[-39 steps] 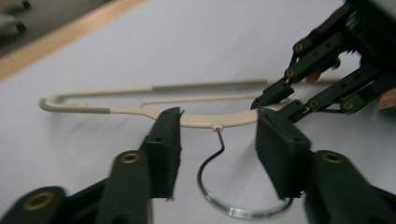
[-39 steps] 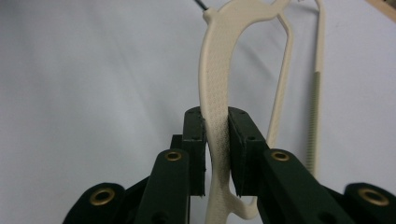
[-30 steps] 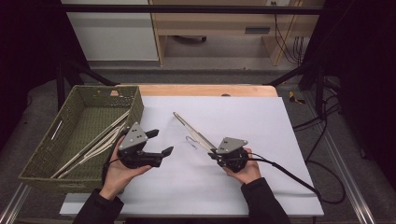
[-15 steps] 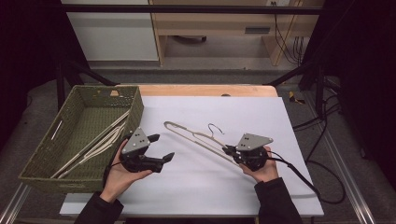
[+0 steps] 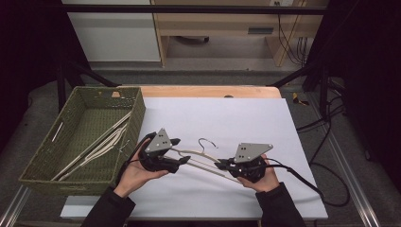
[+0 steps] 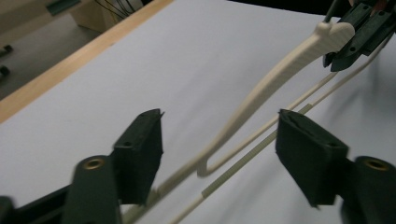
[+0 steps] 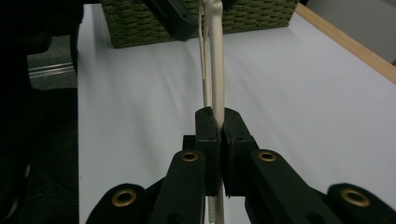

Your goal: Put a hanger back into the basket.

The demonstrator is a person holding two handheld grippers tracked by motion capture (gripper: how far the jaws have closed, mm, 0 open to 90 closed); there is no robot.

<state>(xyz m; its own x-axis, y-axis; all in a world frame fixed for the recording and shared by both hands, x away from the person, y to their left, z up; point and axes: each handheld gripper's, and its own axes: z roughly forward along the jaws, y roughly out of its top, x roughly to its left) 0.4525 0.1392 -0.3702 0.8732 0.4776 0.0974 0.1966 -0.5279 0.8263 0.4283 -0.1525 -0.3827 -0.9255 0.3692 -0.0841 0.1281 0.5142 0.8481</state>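
Above the white sheet [image 5: 227, 118] that covers the table [image 5: 203, 91], I hold a cream clothes hanger [image 5: 205, 160] stretched between my two grippers, near the front edge of the sheet. My right gripper [image 5: 226, 166] has its jaws pressed together on one end of the hanger; in the right gripper view [image 7: 218, 122] the cream arm runs straight up out of the closed pads toward the far gripper. My left gripper [image 5: 182, 152] meets the other end. Its jaws have just been closing, yet in the left gripper view [image 6: 219, 140] they stand spread with a clear gap on each side, the hanger's shoulder and thin lower bar passing between the pads, neither pad pressing on it. The hanger's wire hook [image 5: 206, 142] curls up behind its middle, pointing toward the far side of the table. The hanger hangs slightly tilted, its right end lower in the high view. To my left, a green woven basket [image 5: 45, 156] sits at the sheet's edge, and several more pale hangers [image 5: 97, 147] lie lengthwise inside it. My left hand [image 5: 137, 174] and right hand [image 5: 265, 179] come in from the near edge, sleeves dark.
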